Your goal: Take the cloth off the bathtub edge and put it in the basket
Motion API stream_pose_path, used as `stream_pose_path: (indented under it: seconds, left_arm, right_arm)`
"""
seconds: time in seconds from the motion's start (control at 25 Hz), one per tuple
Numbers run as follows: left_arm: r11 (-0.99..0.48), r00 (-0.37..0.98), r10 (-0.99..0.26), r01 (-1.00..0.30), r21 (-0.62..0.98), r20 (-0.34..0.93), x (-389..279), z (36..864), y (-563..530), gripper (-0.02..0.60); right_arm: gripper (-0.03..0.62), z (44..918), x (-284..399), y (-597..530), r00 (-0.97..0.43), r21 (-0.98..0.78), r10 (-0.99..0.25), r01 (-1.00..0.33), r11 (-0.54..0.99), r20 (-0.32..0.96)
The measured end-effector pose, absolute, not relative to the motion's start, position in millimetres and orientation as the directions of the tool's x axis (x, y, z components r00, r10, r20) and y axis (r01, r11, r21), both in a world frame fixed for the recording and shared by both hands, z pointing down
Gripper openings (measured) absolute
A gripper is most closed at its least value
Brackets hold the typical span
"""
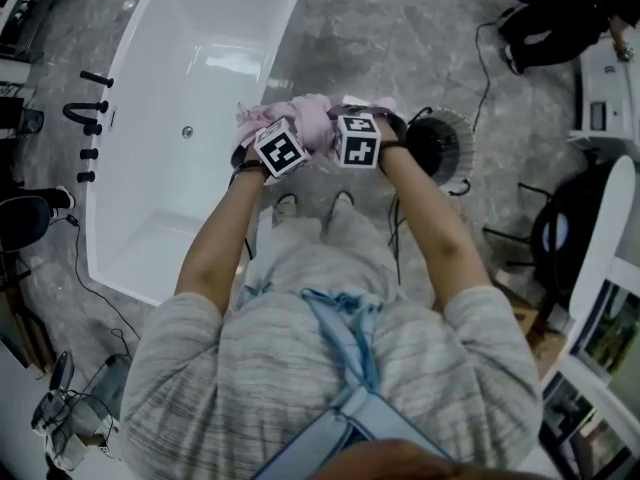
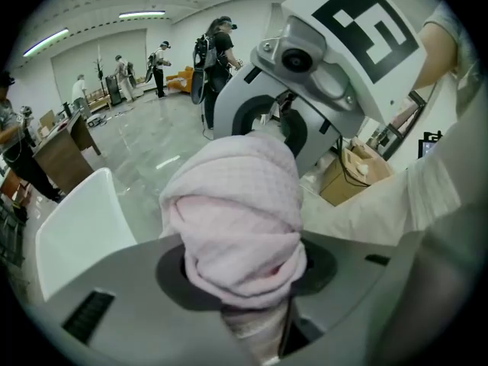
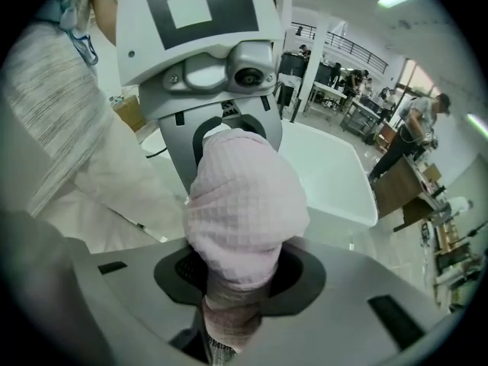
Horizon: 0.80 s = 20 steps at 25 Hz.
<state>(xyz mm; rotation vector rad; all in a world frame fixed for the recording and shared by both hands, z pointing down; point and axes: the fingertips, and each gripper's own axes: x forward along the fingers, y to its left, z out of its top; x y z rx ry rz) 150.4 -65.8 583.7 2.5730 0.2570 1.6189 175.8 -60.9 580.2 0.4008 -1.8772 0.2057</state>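
The left gripper (image 2: 245, 284) and right gripper (image 3: 235, 280) each had their jaws shut tight on a bunch of the pink cloth (image 1: 303, 118), so it could not drop. It was off the bathtub (image 1: 200, 58), near the basket (image 1: 447, 144).

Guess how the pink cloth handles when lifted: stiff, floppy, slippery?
Likely floppy: the pink cloth bunches and folds over in the left gripper. Its waffle weave probably keeps it from slipping in the right gripper. It seems light: two pinches hold it.
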Motion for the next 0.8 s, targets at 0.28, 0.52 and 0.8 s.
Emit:
stream_pose_path:
  seconds: [0.28,0.52,0.8]
  left_arm:
    - [-0.965,0.393,0.231,0.208,0.159,0.890,216,575,-39,0.195]
    - [-0.944,0.387,0.255,0.299,0.140,0.886,269,563,-15,0.195]
    - [-0.882,0.391,0.303,0.460,0.101,0.869,346,540,23,0.195]
  right_arm:
    - [0.149,568,243,-30,-0.266,0.073,-0.228,-0.487,0.870,0.937]
    - [0.149,552,295,-4,-0.234,0.100,-0.275,-0.565,0.819,0.933]
    - [0.149,536,366,36,-0.167,0.129,-0.318,-0.671,0.730,0.933]
